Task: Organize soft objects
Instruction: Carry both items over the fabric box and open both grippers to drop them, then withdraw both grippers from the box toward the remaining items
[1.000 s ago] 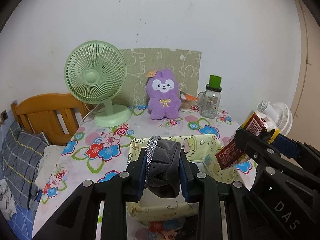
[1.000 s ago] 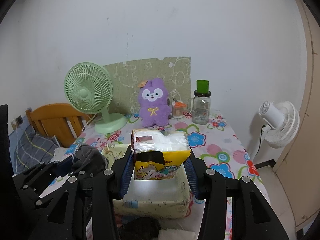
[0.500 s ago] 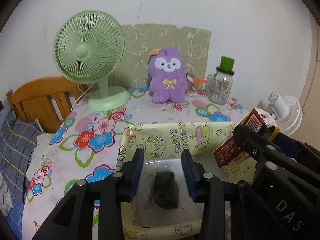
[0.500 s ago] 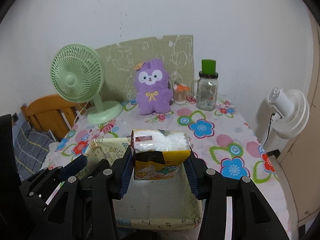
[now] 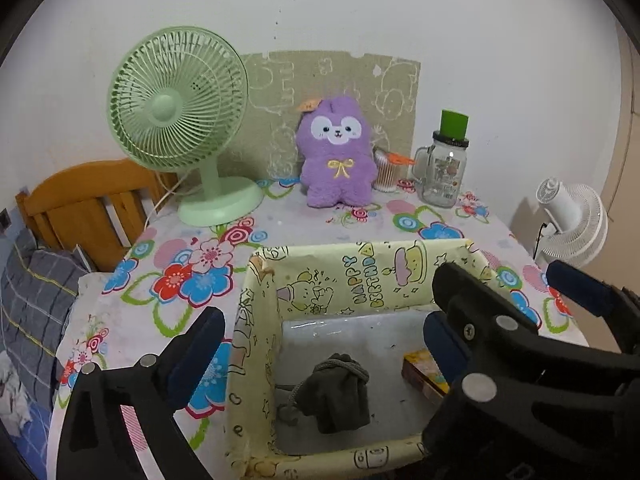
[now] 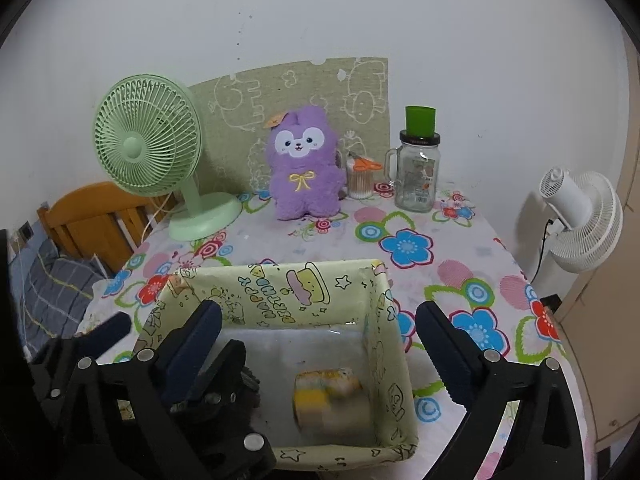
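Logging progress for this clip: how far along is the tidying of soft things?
Done: the dark sock bundle and the yellow tissue pack lie in the paper-lined box. In hand: nothing; the left tongs and right tongs are opening, empty, above the box. Possibly left: the purple plush, standing by the wall.

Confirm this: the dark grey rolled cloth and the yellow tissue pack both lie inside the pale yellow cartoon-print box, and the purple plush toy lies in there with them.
Wrong on the purple plush toy: the left wrist view shows it upright at the table's back, outside the pale yellow cartoon-print box. The dark grey rolled cloth and yellow tissue pack do lie inside.
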{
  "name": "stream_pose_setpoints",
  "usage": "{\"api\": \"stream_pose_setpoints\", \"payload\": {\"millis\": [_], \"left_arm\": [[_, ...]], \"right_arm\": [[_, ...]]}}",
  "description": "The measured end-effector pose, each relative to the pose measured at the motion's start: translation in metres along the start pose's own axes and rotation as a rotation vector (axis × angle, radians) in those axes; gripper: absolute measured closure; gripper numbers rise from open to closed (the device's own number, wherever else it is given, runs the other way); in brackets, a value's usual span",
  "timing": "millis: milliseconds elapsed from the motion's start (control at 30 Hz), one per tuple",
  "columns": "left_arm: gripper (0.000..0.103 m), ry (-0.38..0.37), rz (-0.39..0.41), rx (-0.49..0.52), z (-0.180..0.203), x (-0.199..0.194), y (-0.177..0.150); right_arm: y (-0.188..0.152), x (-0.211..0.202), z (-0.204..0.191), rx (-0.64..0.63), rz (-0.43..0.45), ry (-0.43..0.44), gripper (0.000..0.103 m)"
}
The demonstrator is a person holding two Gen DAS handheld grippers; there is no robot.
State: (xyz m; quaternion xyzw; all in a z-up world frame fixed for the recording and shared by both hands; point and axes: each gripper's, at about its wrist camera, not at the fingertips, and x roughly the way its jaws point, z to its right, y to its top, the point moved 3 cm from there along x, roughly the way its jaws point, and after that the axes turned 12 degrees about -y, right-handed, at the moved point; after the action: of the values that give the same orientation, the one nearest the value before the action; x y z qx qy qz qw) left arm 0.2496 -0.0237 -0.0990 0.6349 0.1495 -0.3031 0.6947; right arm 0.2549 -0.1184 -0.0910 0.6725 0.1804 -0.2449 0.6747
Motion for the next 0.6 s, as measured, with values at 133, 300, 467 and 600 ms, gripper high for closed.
{"api": "stream_pose_setpoints", "payload": {"millis": [133,300,467,600], "left_arm": [[0.002,-0.001,0.003,-0.009,0.001,-0.012,0.003],[0.002,0.0,0.041,0.016,0.013,-0.041,0.007],[0.002,-0.014,0.09,0.03,0.026,-0.074,0.011],[0.001,-0.011,0.131,0.062,0.037,-0.1,0.012]], "right_arm": [[0.0,-0.013,0.004,0.004,0.01,-0.023,0.004],[0.004,-0.041,0.011,0.011,0.051,-0.023,0.004],[0.01,-0.079,0.016,0.005,0.12,-0.029,0.0],[0.012,-0.11,0.02,-0.008,0.169,-0.042,0.0]]}}
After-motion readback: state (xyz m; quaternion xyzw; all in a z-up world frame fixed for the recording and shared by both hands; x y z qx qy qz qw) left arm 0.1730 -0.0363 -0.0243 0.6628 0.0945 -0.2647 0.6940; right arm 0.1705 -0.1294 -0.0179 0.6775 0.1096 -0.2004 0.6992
